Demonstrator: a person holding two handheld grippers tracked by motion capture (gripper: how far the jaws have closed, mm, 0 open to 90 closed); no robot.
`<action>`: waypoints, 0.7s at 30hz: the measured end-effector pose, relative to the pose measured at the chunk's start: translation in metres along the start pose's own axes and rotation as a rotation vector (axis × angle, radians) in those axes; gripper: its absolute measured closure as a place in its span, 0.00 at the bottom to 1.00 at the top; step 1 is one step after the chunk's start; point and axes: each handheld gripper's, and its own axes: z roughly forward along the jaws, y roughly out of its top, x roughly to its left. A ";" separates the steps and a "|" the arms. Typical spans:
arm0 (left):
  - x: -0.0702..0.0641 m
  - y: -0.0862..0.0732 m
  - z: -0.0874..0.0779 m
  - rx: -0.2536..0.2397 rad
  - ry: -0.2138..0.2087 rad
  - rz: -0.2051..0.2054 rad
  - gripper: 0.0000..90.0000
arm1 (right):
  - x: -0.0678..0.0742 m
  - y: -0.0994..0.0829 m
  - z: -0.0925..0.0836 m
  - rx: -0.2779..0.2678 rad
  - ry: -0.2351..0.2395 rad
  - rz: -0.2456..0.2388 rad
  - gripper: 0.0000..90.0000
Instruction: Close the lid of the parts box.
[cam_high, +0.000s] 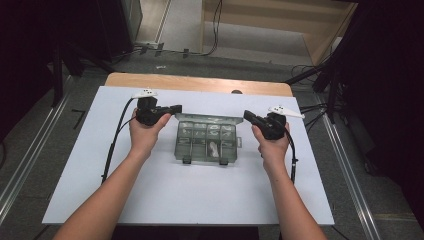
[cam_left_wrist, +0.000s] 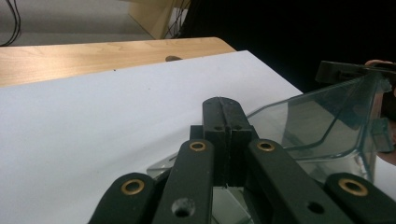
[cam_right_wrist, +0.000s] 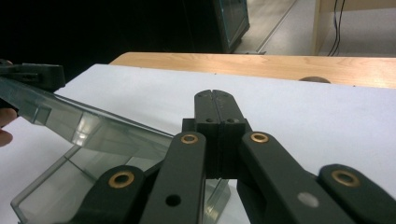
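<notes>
Sitting between both closed claws: organizer box.

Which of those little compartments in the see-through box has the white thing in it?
In the clear box, the white item sits in the front row, second compartment from the right, nearer the right gripper. The others look darker.

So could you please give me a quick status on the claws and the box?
Left claw shut, right claw shut, flanking box. Clear lid raised. Nothing in the way.
</notes>
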 end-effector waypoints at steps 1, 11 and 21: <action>-0.002 -0.002 -0.002 0.000 -0.001 0.002 1.00 | 0.001 -0.001 -0.001 -0.003 0.004 -0.003 0.97; -0.020 -0.028 -0.019 -0.015 -0.010 0.028 1.00 | 0.014 -0.016 -0.015 -0.012 0.015 -0.034 0.97; -0.039 -0.057 -0.034 -0.015 -0.006 0.060 1.00 | 0.035 -0.039 -0.028 0.026 0.002 -0.091 0.97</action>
